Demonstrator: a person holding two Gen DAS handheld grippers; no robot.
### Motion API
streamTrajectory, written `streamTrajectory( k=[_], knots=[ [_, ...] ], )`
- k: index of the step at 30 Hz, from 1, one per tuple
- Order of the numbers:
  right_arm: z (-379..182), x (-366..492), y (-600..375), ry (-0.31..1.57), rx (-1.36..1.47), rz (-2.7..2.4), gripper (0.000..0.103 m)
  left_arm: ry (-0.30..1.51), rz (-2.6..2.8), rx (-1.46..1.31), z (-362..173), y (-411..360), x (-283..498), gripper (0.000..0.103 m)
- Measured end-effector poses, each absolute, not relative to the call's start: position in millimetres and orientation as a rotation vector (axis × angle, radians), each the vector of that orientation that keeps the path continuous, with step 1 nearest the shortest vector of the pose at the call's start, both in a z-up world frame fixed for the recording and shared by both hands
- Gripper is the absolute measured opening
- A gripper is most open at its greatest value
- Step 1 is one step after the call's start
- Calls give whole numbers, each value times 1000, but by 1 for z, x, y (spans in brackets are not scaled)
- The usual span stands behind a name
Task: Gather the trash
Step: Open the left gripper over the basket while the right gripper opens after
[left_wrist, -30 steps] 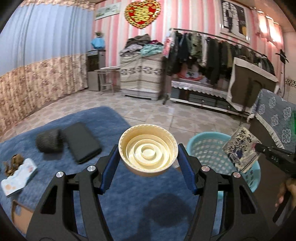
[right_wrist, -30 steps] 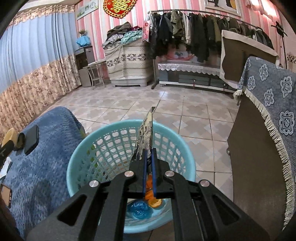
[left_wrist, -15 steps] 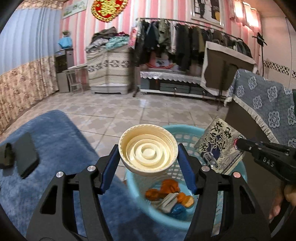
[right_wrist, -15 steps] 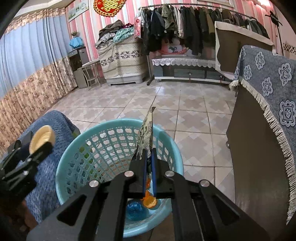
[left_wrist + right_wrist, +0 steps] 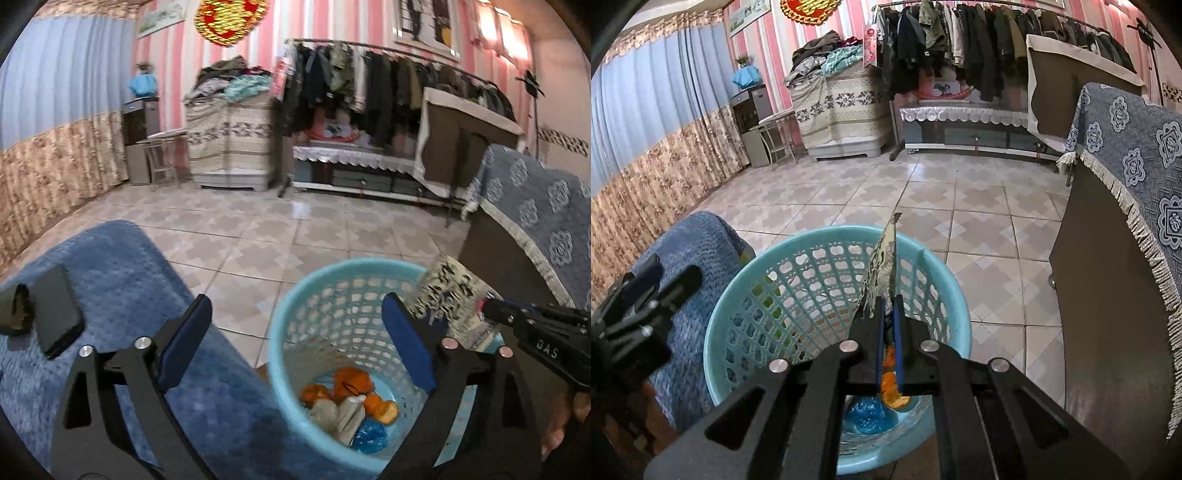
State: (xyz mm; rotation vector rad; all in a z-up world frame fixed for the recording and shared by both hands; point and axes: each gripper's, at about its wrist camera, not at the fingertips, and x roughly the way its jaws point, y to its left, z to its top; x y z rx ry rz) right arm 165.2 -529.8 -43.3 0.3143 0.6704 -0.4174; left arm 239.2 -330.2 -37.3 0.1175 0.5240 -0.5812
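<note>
Released since half a second ago, the cream lid is no longer seen between the spread jaws of the left gripper (image 5: 295, 332); whether it lies among the trash in the turquoise basket (image 5: 314, 280) cannot be told. A printed wrapper (image 5: 882, 273) is pinched by the right gripper (image 5: 888, 332) over the basket's 3 o'clock rim.

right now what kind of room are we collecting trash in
Most likely a lived-in bedroom or living room in a home: a loaded clothes rack along the pink striped wall, a blue blanket, and a turquoise laundry-style basket used as the bin.

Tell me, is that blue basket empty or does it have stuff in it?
Not empty. The basket holds orange peels, a crumpled blue wrapper and pale scraps at the bottom; most of it is unfilled.
</note>
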Motion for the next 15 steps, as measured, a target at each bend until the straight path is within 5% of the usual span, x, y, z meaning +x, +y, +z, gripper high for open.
streamTrajectory(
  k=[13, 15],
  knots=[
    [-42, 177, -514, 653, 302, -410, 9, 497, -443, 72, -22, -267, 244, 97],
    [-44, 183, -506, 670, 276, -405, 21, 496, -428, 70, -23, -259, 242, 97]
  ],
)
